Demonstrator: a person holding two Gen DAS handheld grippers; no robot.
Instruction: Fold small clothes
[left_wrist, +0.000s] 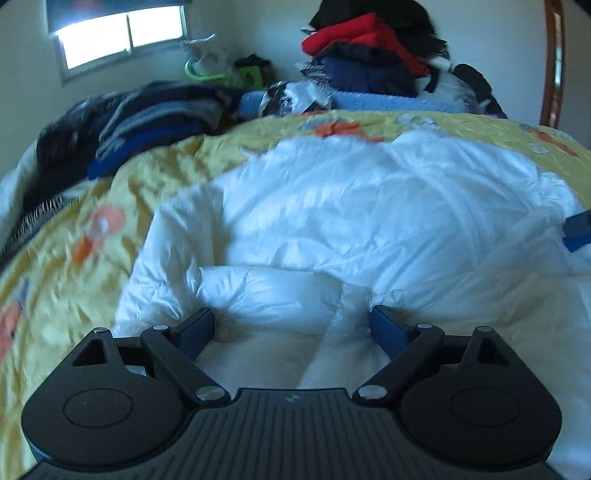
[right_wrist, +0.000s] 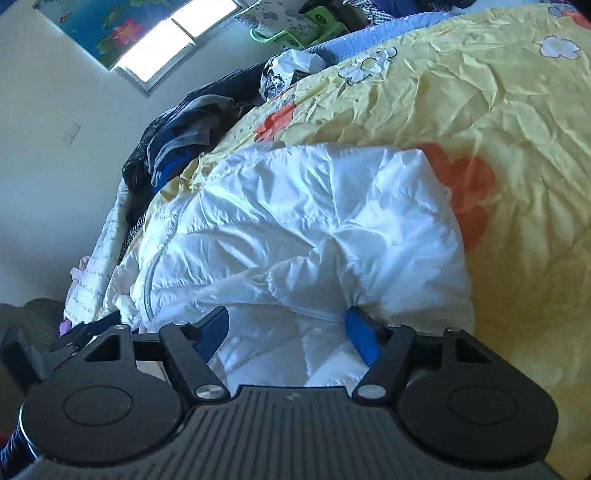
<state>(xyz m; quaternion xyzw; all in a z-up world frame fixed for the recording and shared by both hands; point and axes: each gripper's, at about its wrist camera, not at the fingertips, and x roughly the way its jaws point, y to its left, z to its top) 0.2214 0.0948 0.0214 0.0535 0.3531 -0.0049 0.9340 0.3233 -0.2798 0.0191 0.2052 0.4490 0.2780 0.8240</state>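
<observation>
A white puffy jacket (left_wrist: 369, 206) lies crumpled on a yellow flowered bedspread (left_wrist: 66, 266). My left gripper (left_wrist: 291, 319) is open, its blue-padded fingers spread wide with a fold of the jacket lying between them at the near edge. In the right wrist view the same jacket (right_wrist: 295, 221) shows with a zipper line down its left side. My right gripper (right_wrist: 286, 319) is open too, fingers apart around a bunched part of the jacket's near edge. The right gripper's blue tip (left_wrist: 576, 229) shows at the far right of the left wrist view.
Dark folded clothes (left_wrist: 147, 122) are piled at the bed's left. A tall heap of red, navy and black clothes (left_wrist: 369, 51) stands at the head, behind a blue blanket (left_wrist: 388, 101). A window (left_wrist: 122, 33) is on the far wall. The bedspread (right_wrist: 498, 129) stretches right.
</observation>
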